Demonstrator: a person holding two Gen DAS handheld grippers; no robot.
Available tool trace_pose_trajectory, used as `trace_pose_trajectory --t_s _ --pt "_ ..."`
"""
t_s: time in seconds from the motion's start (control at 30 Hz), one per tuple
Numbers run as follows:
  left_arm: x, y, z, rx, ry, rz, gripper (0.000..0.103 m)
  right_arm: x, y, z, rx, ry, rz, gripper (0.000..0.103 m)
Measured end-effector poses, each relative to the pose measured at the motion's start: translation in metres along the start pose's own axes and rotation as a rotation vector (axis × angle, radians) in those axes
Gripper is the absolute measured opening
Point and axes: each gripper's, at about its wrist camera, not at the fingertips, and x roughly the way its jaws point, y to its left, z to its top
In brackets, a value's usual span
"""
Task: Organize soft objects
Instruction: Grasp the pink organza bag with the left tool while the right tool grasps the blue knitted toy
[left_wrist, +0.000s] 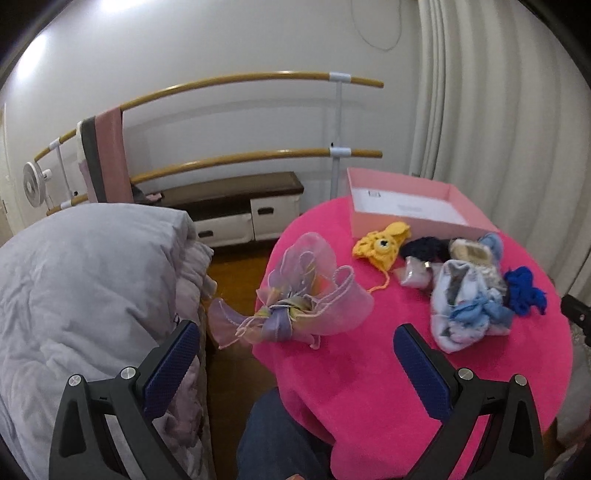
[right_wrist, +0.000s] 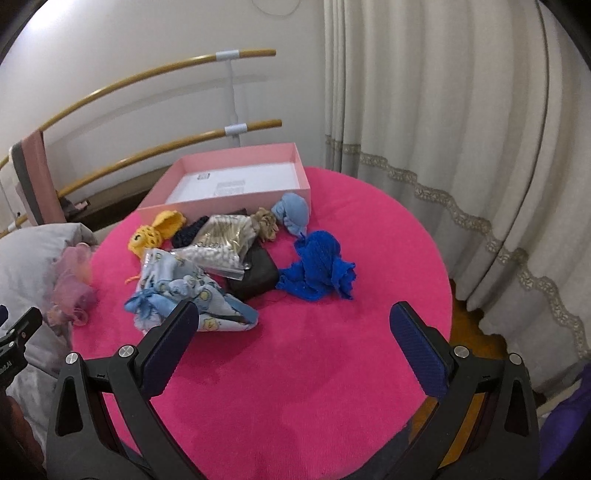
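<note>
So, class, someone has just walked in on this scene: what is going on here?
A person holds a gripper in each hand over a round table with a pink cloth. The left gripper and right gripper are both open and hold nothing. Soft things lie loose on the cloth: a yellow knitted toy, a blue knit piece, a sheer pink bow. The pink box behind them holds none of them yet.

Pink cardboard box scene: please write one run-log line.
left claw open | right claw open | pink cardboard box empty | royal-blue knitted cloth on table
</note>
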Motion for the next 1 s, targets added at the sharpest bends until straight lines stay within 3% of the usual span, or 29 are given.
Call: trace_pose_trajectory --t_s 0.6,0.7,0.83,1.0 --pt "0.145 0.002 0.030 0.044 0.120 0.002 0.102 0.058 -0.021 0.015 0.048 0.089 -0.063 0.103" --pt "0.159 -0.002 0.032 0.046 0.142 0.001 0.093 0.065 -0.025 0.016 0.056 0.098 -0.065 0.103" --pt "0.174 -0.011 0.033 0.062 0.179 -0.007 0.069 0.073 -0.032 0.017 0.066 0.112 -0.067 0.103" --pt "0.169 -0.025 0.032 0.090 0.176 -0.002 0.046 0.082 -0.040 0.020 0.073 0.118 -0.061 0.103"
